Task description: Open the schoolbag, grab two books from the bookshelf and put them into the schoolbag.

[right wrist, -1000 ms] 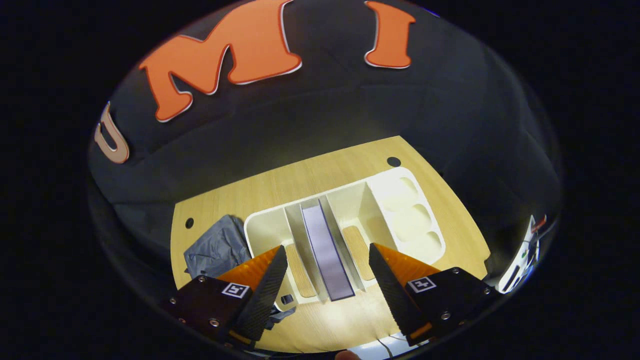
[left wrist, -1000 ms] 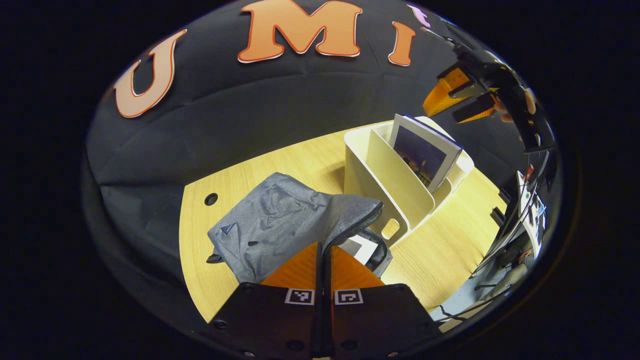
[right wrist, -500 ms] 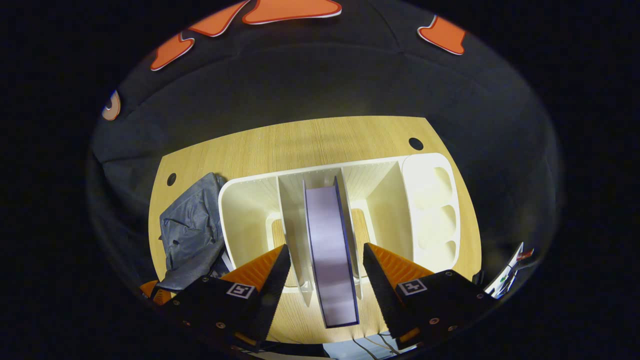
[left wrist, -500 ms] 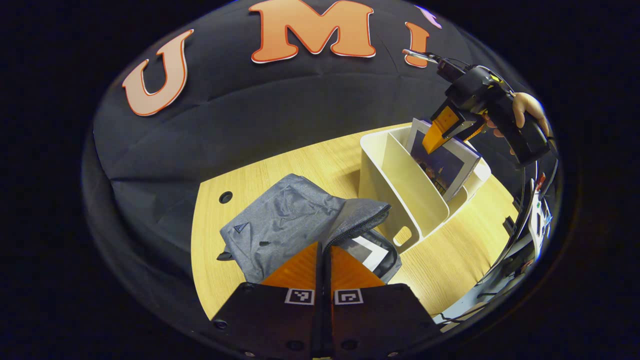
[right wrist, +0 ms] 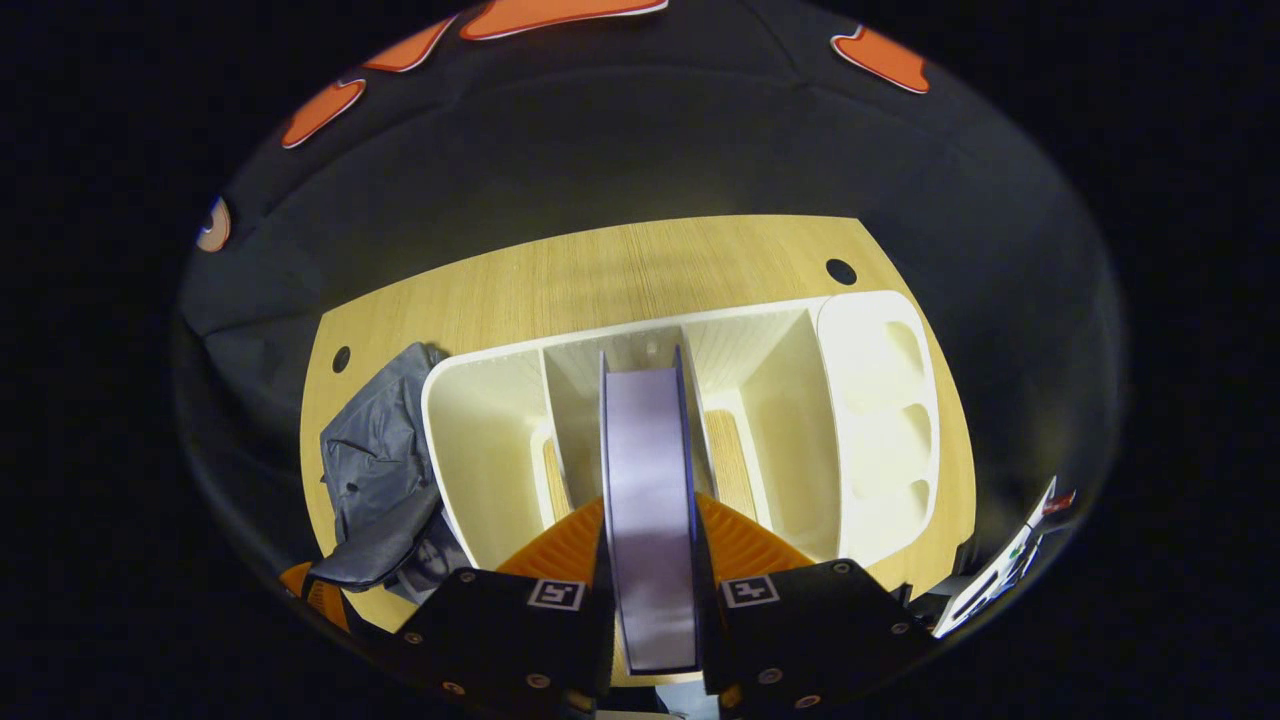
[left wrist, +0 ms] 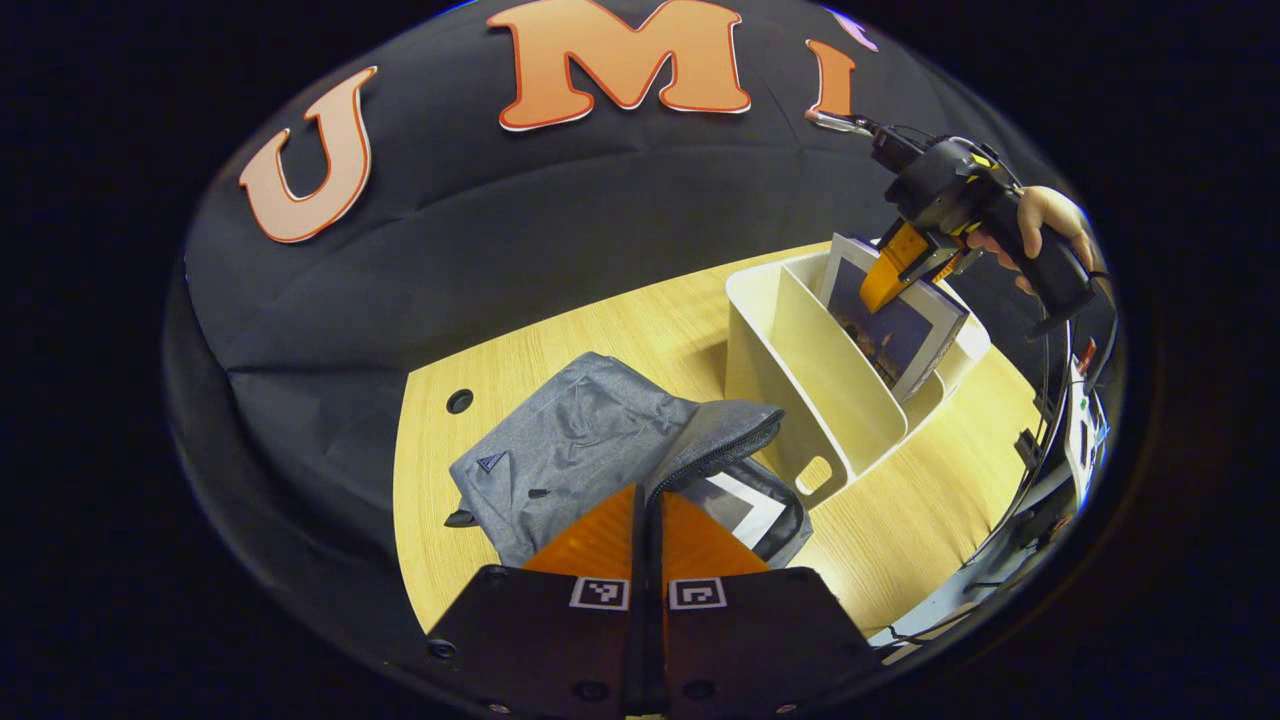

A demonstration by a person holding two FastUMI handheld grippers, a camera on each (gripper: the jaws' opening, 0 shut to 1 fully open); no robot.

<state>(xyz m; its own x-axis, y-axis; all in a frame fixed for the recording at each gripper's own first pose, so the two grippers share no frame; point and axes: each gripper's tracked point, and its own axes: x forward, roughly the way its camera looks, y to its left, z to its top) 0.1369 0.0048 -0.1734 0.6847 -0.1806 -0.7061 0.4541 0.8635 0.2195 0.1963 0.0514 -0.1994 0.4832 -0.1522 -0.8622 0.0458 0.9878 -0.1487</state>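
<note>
The right gripper is seen clamped on a book, its two fingers pressed against the covers from either side, with the pale page edge running up between them (the book's dark cover edges show as thin lines along both sides). The book is held where it stands in the bookshelf, a cream rack with upright dividers, in a middle slot; the slots to either side of it are seen bare, and a row of shallow round-ended recesses is set along the rack's right end. In the left gripper view the same gripper is seen from afar, held by a hand, with its fingers closed over the top corner of the book, which leans in the bookshelf with its picture cover showing. The left gripper is shown with its fingers shut together; whether the flap's fabric is caught between them cannot be told. Just beyond its tips lies the schoolbag, a grey fabric bag on the wooden table, its zipped flap raised so that the mouth gapes beside the bookshelf; inside the opening a white-edged book is visible. In the right gripper view the schoolbag is seen crumpled just left of the rack.
</note>
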